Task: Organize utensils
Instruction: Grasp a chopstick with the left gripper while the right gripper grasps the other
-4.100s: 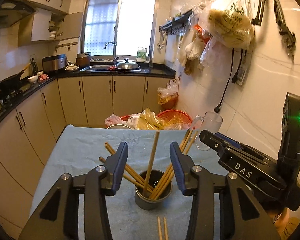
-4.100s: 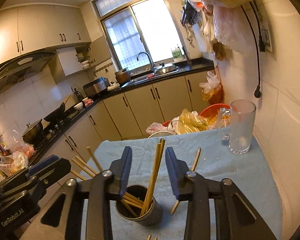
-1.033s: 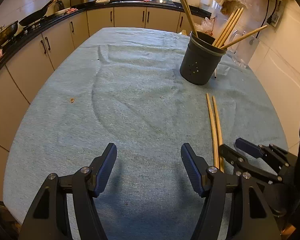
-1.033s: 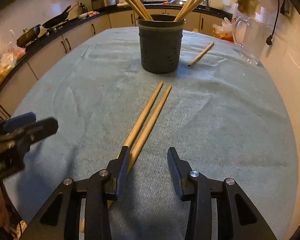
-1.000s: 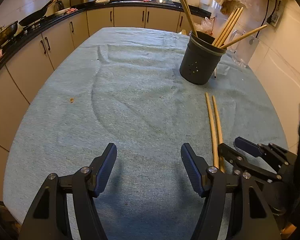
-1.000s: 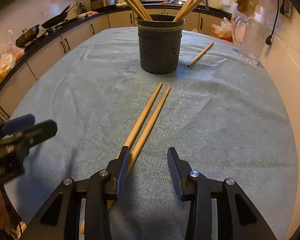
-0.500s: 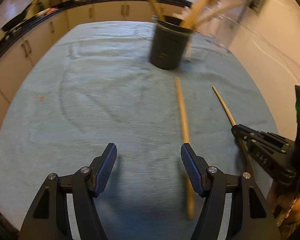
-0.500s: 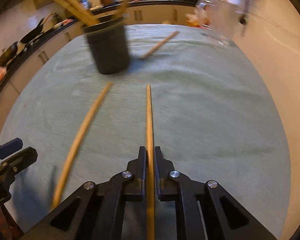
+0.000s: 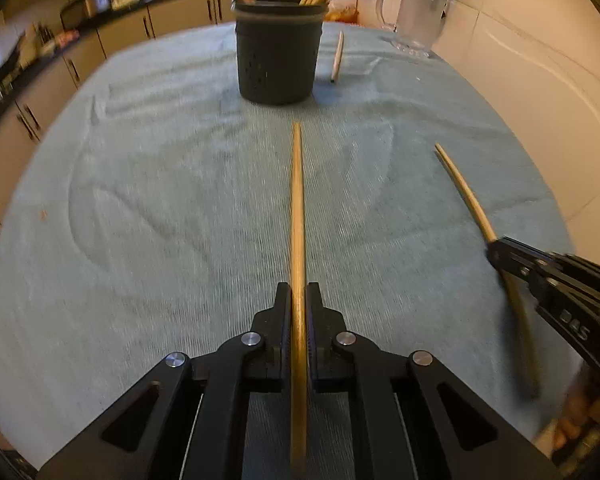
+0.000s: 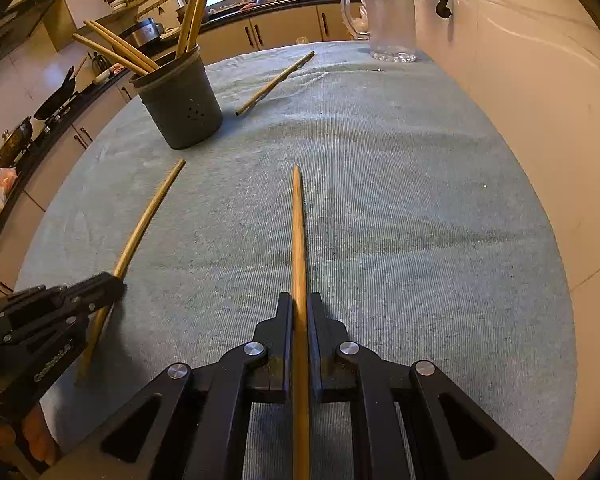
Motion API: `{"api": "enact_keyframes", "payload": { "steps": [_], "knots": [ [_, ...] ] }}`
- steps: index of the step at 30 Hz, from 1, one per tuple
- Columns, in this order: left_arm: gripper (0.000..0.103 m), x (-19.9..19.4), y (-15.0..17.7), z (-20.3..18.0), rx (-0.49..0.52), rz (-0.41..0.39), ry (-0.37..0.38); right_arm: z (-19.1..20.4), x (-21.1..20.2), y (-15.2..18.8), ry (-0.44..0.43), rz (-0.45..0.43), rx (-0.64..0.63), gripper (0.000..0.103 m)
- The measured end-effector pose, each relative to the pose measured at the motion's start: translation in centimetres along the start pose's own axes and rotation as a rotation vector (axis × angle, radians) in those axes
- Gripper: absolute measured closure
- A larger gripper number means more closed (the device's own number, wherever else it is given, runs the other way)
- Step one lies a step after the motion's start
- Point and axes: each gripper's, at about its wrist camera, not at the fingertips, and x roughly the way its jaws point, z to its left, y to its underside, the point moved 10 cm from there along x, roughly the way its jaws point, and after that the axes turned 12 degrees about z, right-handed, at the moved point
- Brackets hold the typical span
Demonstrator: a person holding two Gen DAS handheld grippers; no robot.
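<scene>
Black jaws of the left tool [image 9: 298, 300] are clamped on a wooden chopstick [image 9: 297, 208] that runs straight forward from between them, its tip aimed at the dark holder [image 9: 278, 50] standing ahead on the table [image 9: 140, 200]. The right tool [image 10: 299, 308] is closed the same way on a second chopstick [image 10: 298, 232], which also points forward along its fingers; from that view the holder [image 10: 180, 100] sits ahead and to the left. Both sticks are gripped near their rear part, so most of each length juts out in front. Whether the tips touch the cloth or hover just over it is hard to tell.

Several chopsticks already lean out of the holder. One more loose chopstick [image 10: 276, 82] lies on the teal cloth just beyond the holder, with a glass mug [image 10: 388, 20] near the wall farther back.

The step in hand looks like carrying both sticks to the holder. To do it well, I would lift each stick clear of the cloth, tilt it until the free end points down, and bring one in at a time so the two tools do not crowd each other over the rim. Aim for a gap between the leaning sticks, since a tip striking them could skid outside or nudge the holder. Release only once the lower end is well inside.
</scene>
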Motion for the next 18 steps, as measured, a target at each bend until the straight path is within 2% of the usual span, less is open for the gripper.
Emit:
{"api": "enact_keyframes", "payload": {
  "steps": [3, 6, 9, 12, 15, 18],
  "knots": [
    [0.096, -0.4, 0.9, 0.2, -0.019, 0.061, 0.082, -0.1, -0.1, 0.1, -0.008, 0.005, -0.006, 0.094],
    [0.093, -1.3, 0.2, 0.5, -0.019, 0.052, 0.113, -0.1, 0.0, -0.1, -0.021, 0.024, -0.017, 0.094],
    [0.075, -1.3, -1.9, 1.0, -0.030, 0.036, 0.091, -0.3, 0.7, -1.2, -0.028, 0.059, -0.011, 0.093],
    [0.073, 0.1, -4.3, 0.8, -0.002, 0.052, 0.053, -0.4, 1.5, -3.0, -0.010, 0.087, -0.023, 0.093],
    [0.073, 1.7, -5.7, 0.4, 0.013, 0.095, 0.063, -0.5, 2.3, -4.8, 0.020, 0.113, -0.044, 0.093],
    [0.073, 2.2, -7.2, 0.1, 0.040, 0.089, 0.021, -0.6, 3.0, -6.4, 0.043, 0.136, -0.057, 0.093]
  ]
}}
